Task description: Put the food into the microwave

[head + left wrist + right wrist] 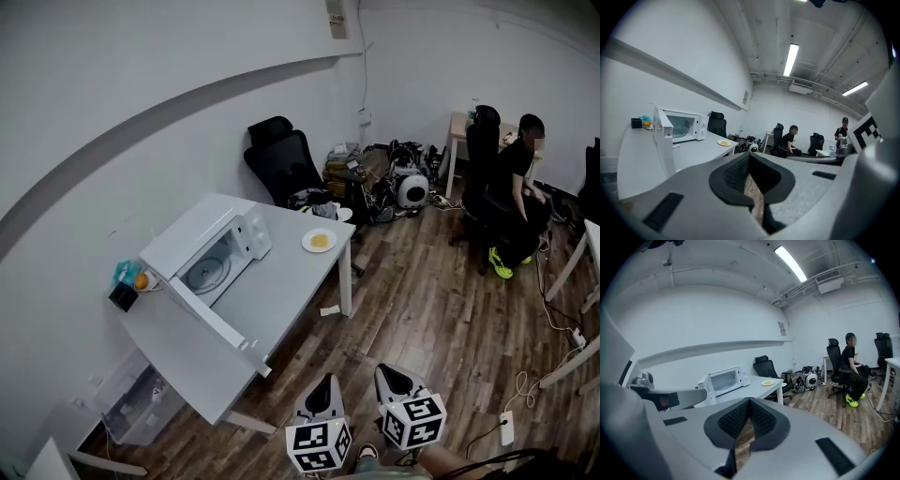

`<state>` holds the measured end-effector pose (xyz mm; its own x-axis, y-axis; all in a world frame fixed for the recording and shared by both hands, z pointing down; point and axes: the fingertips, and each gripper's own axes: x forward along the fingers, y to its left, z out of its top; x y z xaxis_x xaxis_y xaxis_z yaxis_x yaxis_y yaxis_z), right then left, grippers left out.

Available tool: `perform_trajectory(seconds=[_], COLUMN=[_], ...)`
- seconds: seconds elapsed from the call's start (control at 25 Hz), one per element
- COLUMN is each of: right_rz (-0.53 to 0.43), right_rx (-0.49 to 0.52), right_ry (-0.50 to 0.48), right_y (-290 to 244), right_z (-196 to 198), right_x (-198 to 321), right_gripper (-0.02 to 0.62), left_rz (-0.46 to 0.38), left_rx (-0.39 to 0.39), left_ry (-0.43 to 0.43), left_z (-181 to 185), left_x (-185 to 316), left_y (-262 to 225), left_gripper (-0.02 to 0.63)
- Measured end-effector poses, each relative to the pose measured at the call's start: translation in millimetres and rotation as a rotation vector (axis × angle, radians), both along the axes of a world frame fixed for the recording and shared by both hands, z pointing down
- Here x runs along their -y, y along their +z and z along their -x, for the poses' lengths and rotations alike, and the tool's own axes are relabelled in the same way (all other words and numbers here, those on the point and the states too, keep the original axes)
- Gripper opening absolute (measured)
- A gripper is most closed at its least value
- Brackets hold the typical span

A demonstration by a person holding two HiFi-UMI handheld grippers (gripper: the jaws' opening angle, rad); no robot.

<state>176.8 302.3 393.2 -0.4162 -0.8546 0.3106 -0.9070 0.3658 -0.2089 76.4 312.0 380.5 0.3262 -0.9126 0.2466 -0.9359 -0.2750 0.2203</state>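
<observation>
Left gripper [324,382] and right gripper [392,373] both clamped closed and empty, side by side over the floor short of the table [281,281], microwave [211,253] door open, food [320,241] on plate [308,246] at the far table corner.

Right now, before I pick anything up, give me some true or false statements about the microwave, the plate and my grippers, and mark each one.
1. The microwave has its door open. True.
2. The plate of food is inside the microwave. False: it sits on the table, outside the microwave.
3. The left gripper and the right gripper are both shut and empty. True.
4. The right gripper touches the plate of food. False: both grippers are short of the table, over the floor.
5. Someone sits in the black chair behind the table. False: it is empty; a person sits at another desk.
</observation>
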Motion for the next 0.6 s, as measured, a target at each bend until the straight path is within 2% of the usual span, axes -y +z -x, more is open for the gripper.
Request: perform_trajectory(seconds=[0.32,0.6], right_rz=[0.013,0.027], right_rx=[0.013,0.028], right_ry=[-0.022,-0.063], right_y=[8.0,15.8], right_z=[-28.6,-29.6], right_x=[35.1,62.5], right_gripper=[0.015,0.015], left_rz=[0.002,0.021], left_rx=[0.015,0.037], left_ry=[-0.025,-0.043], left_z=[-24.4,-30.0], left_x=[29.1,55.8], left_y=[2.9,10.8], left_gripper=[0.002,0.002])
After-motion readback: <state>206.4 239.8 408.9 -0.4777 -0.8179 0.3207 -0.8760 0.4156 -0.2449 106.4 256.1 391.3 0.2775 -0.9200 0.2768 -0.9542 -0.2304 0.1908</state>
